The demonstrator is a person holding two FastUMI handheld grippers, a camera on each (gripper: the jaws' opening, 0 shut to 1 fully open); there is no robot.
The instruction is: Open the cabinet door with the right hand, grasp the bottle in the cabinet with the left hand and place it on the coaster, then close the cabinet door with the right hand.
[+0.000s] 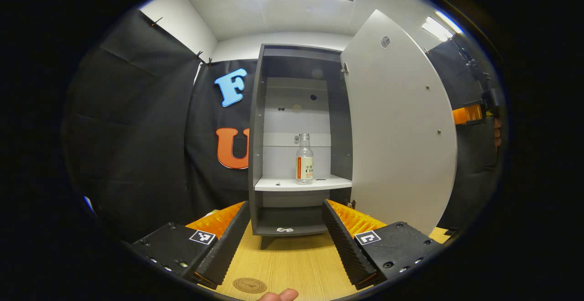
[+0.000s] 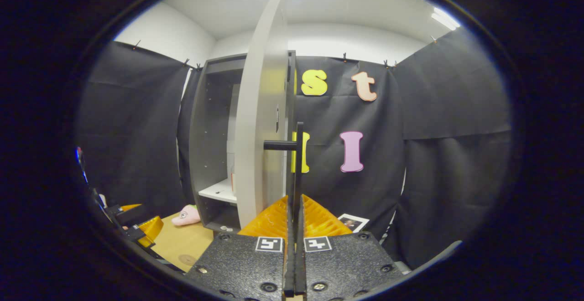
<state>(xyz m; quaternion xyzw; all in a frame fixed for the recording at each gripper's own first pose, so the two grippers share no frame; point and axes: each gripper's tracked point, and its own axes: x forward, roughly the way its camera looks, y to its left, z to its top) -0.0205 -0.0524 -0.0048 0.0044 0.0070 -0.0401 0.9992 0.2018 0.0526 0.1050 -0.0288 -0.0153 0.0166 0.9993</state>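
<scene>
Bottle (image 1: 304,159) stands on cabinet shelf (image 1: 319,184) beyond released left tool (image 1: 286,210).

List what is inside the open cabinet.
In the cabinet, a bottle stands upright on the middle shelf, beside small dark bits. Small pieces lie on the bottom shelf. In the right gripper view, the door covers most of the inside.

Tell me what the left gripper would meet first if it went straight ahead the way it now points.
Probably the bottle, upright on the cabinet shelf. The left gripper is open and aimed into the open cabinet, the bottle roughly centred between its fingers. The path over the table looks free, though depth is unclear.
</scene>
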